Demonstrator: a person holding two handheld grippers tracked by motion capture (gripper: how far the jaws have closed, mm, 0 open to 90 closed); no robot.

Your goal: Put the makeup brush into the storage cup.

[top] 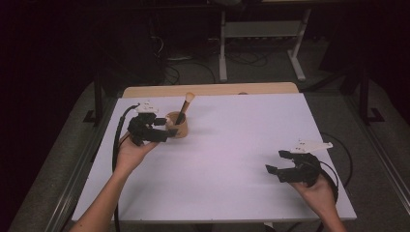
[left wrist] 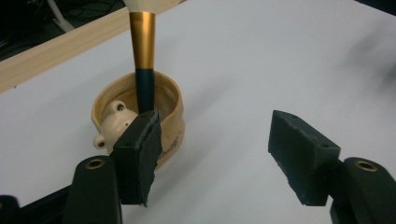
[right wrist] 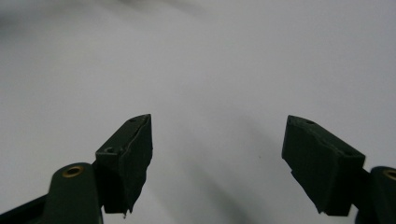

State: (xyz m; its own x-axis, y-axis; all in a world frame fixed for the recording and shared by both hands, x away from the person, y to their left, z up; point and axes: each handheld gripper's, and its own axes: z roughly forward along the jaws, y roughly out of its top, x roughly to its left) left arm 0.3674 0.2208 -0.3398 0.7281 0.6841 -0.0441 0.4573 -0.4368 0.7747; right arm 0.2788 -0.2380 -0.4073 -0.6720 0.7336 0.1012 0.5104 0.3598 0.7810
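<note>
The tan cup [top: 177, 124] stands upright on the far left part of the white worktop [top: 227, 145], and a brush [top: 184, 107] stands in it, leaning toward the far edge with its pale head up, its gold ferrule and dark handle running down inside the cup. In your left gripper view the cup [left wrist: 140, 119] has a soft, wavy rim and a small cream bear-shaped figure [left wrist: 114, 123] sits inside it beside the brush handle [left wrist: 144, 65]. Your left gripper [top: 162, 128] sits just beside the cup on its near left side, carried in your left hand [top: 133, 151], and its fingers [left wrist: 137, 161] are spread wide with nothing between them; one finger lies in front of the cup's near wall in that view, though you cannot tell whether it touches. The cable [top: 117, 140] loops off the gripper toward the left edge of the worktop. Your right gripper [top: 280, 162] is well apart from the cup, over the near right part of the worktop in your right hand [top: 316, 191], a grey three-cornered plate [top: 312, 145] on top. Its fingers [right wrist: 126, 161] are also spread wide, with bare white surface showing between them. A strip of pale wood [top: 210, 89] runs along the far edge of the worktop, and beyond it the dark floor carries white frame legs [top: 222, 48] and loose cables.
</note>
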